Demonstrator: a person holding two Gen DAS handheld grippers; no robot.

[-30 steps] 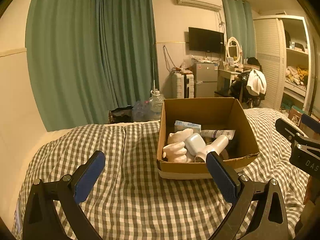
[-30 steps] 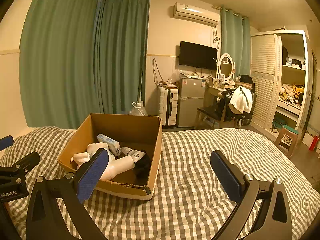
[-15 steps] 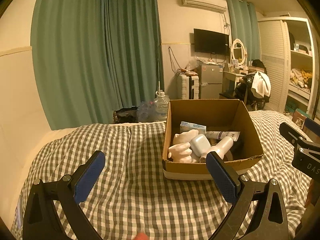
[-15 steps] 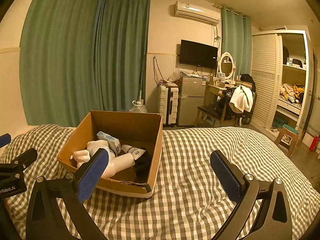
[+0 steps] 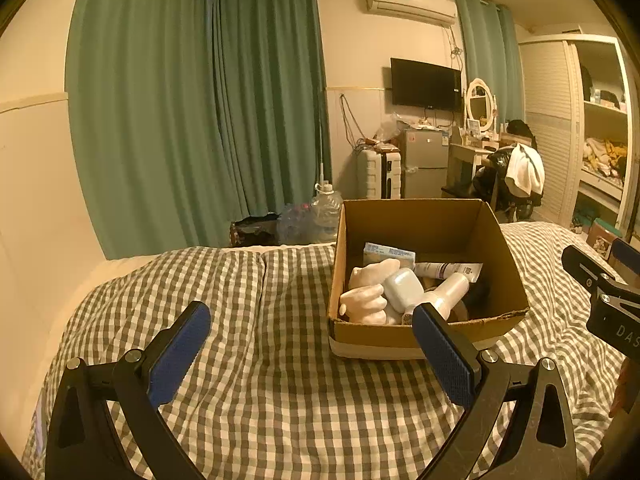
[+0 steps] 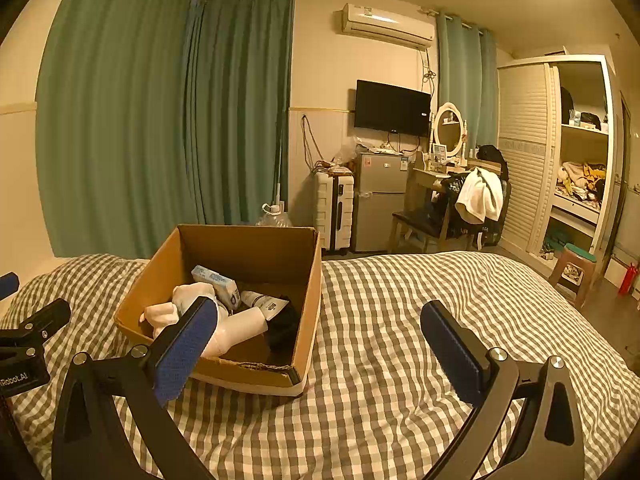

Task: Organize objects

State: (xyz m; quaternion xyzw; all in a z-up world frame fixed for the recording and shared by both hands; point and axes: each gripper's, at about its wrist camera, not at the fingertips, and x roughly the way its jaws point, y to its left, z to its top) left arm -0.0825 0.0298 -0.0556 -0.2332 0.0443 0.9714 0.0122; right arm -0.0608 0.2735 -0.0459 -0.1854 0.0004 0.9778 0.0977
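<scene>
An open cardboard box (image 5: 496, 236) stands on the checked bed cover (image 5: 280, 340). It holds white bottles (image 5: 402, 290), a pale rounded toy (image 5: 366, 304), a small blue-white carton (image 5: 386, 252), a tube (image 5: 448, 269) and something black. The box also shows in the right wrist view (image 6: 312, 280). My left gripper (image 5: 310, 346) is open and empty, above the cover just left of and before the box. My right gripper (image 6: 320, 340) is open and empty, over the box's near right corner. Each gripper's side shows at the other view's edge.
Green curtains (image 5: 200, 120) hang behind the bed. A water jug (image 5: 326, 208) and bags sit on the floor past the bed's far edge. A suitcase (image 6: 334, 212), fridge, desk chair with clothes (image 6: 476, 200) and open wardrobe (image 6: 576, 160) stand at the right. A stool (image 6: 576, 272) stands beside the bed.
Both grippers have drawn back slightly from the box and tilted a little upward; the box sits a bit lower and farther in both views. Both stay open and empty.
</scene>
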